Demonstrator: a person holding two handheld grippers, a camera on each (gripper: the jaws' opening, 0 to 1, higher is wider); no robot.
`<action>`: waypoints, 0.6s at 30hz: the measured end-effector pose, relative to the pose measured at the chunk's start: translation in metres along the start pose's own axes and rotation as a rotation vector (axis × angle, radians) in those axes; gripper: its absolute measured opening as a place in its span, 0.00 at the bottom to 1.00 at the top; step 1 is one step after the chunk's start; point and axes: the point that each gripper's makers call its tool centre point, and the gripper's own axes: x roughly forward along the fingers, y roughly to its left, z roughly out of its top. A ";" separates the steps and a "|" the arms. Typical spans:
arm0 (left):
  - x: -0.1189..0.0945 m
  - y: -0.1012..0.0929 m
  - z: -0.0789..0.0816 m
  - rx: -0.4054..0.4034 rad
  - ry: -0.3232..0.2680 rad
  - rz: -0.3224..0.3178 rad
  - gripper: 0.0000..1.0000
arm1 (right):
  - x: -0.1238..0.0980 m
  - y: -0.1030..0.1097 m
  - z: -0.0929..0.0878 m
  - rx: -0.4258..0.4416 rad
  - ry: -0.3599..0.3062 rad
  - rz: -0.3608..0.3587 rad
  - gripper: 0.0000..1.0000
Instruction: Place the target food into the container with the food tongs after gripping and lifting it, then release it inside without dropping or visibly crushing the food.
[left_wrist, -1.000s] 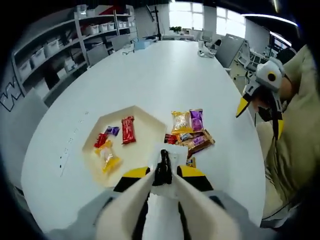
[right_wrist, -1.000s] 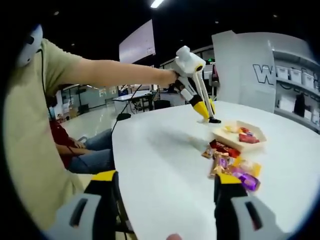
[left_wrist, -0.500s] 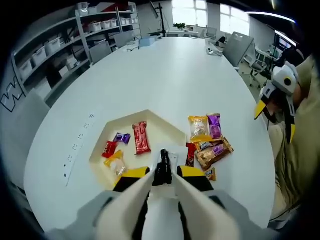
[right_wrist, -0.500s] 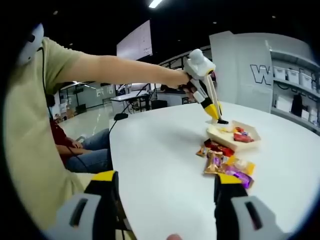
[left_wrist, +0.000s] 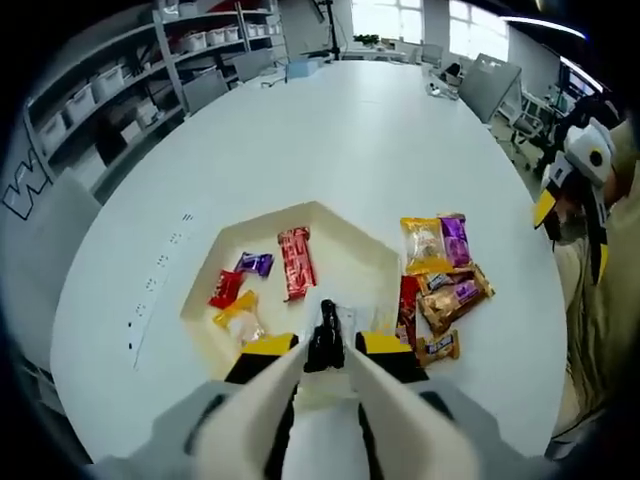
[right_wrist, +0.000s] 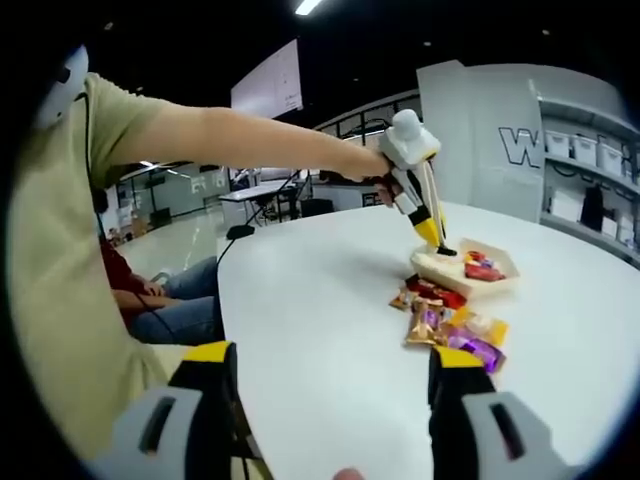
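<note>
The left gripper (left_wrist: 325, 345) is clamping black food tongs (left_wrist: 325, 335), carrying nothing visible, above the near rim of the tray (left_wrist: 345, 222). Loose snacks (left_wrist: 440, 285) are lying right of it. Judged next: reaching there to grip one. The right gripper (right_wrist: 325, 400) is waiting wide open, empty.

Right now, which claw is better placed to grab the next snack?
Left. The left claw hangs over the tray beside the snack pile; the right claw is open, far back.

Snack wrappers' (left_wrist: 440, 275) print too small to read.
</note>
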 end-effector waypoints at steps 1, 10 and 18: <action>0.000 0.009 0.000 0.024 -0.002 0.046 0.24 | 0.000 0.000 0.000 0.001 -0.001 -0.001 0.77; -0.012 0.010 0.000 -0.032 -0.038 0.040 0.25 | 0.001 0.002 -0.002 0.001 0.006 0.003 0.77; -0.023 0.008 -0.003 -0.070 -0.072 0.032 0.25 | 0.005 0.005 0.002 -0.005 0.001 0.013 0.77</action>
